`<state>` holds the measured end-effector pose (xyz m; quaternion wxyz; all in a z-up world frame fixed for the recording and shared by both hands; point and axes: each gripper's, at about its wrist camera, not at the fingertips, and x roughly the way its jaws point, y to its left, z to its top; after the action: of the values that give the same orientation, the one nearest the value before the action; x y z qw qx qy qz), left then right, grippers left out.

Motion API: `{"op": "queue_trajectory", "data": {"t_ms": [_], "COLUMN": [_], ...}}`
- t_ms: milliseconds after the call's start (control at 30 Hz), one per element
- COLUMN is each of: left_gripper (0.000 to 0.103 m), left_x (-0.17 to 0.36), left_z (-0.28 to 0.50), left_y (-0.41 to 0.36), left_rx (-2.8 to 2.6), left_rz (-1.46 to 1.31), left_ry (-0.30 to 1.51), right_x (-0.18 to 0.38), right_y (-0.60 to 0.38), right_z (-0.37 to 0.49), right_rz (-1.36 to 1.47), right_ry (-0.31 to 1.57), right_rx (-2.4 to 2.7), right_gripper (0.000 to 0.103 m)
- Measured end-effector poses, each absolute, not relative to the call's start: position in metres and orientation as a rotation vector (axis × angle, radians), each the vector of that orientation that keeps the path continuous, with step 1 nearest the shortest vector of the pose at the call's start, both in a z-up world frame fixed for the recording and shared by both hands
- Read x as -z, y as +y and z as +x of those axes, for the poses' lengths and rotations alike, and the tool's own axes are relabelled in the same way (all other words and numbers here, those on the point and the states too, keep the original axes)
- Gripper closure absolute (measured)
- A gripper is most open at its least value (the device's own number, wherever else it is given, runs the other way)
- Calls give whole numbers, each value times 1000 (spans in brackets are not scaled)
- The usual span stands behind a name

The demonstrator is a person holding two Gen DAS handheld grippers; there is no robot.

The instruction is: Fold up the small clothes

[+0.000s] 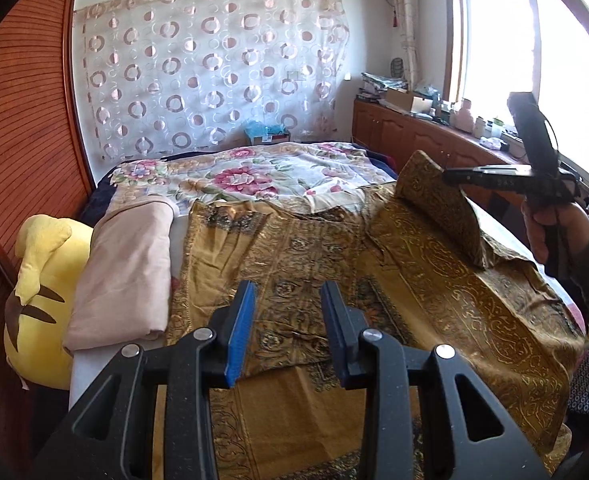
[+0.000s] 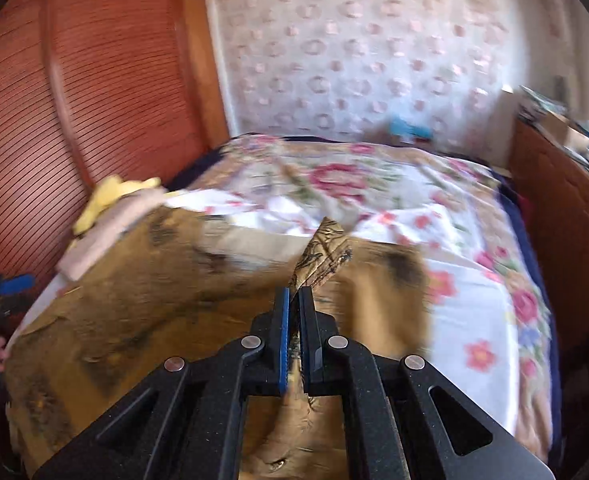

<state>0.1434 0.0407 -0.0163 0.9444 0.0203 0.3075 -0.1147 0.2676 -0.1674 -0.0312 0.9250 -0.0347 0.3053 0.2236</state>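
Garment point(image 1: 294, 248), gold with dark ornamental print, lies spread over the lower middle of the left wrist view, on the bed point(image 1: 254, 172) with its floral cover. Its right-hand corner is lifted into a peak at centre right, and there's the right gripper point(image 1: 450, 176) pinching that raised tip, a hand point(image 1: 550, 232) wrapped round its handle at the right edge.

Switch to the right wrist view: right gripper point(image 2: 294, 300) at lower centre, jaws pressed together on a strip of the gold cloth point(image 2: 326, 252), which sticks up past the tips and trails down between the fingers. Everything beyond is blurred.

Left gripper point(image 1: 286, 292) sits at the bottom centre of its own view, jaws spread, blue pads point(image 1: 240, 332) showing, nothing between them, above the flat middle of the garment; whether the tips touch the fabric I cannot tell.

Containers now. A cardboard box point(image 1: 268, 134) stands past the far edge of the bed, upper centre, with blue plastic bunched in it. Another open box point(image 1: 400, 98) sits on the wooden cabinet point(image 1: 414, 136) at upper right among clutter; its contents can't be made out.

Folded pink cloth point(image 1: 126, 272) lies just left of the garment, with a yellow plush point(image 1: 38, 280) beside it at the left edge.
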Motion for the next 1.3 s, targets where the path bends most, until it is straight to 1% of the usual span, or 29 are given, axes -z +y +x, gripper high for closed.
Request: {"op": "queue_trajectory", "data": {"t_ms": [67,167,233,267,300,333,533,800,1067,1300], "left_gripper": [68,68,68,68,68,68,68,68,68,68], "left_x": [17,18,19,18,19,19,25,46,75,84], "left_z": [150,160,167,172,177,181,220,294,363,399], "left_y": [42,42,41,41,41,42,52,79,95,96], "left_rx": [228,220,219,220,223,224,225,219,214,188], "left_rz": [41,54,62,65,66,67,86,84,60,90], "left_ry": [632,643,647,648,650,651,684,794,943,985], "right_x": [38,45,47,46,47,48,63,93,97,96], "right_y": [-155,-152,-157,-158,-160,-161,-186,-190,-187,-191], "right_z": [269,280,288,292,297,303,345,392,395,385], "right_rz": [-73,-79,-84,-88,-94,-99,-118,-133,-168,-170], "right_ry": [655,673,676,674,672,671,749,838,810,808], "right_rx": [-496,-503,-489,-474,-459,-443,-308,-288,-284,-286], "right_gripper": [99,95,90,79,67,63,62,62,60,60]}}
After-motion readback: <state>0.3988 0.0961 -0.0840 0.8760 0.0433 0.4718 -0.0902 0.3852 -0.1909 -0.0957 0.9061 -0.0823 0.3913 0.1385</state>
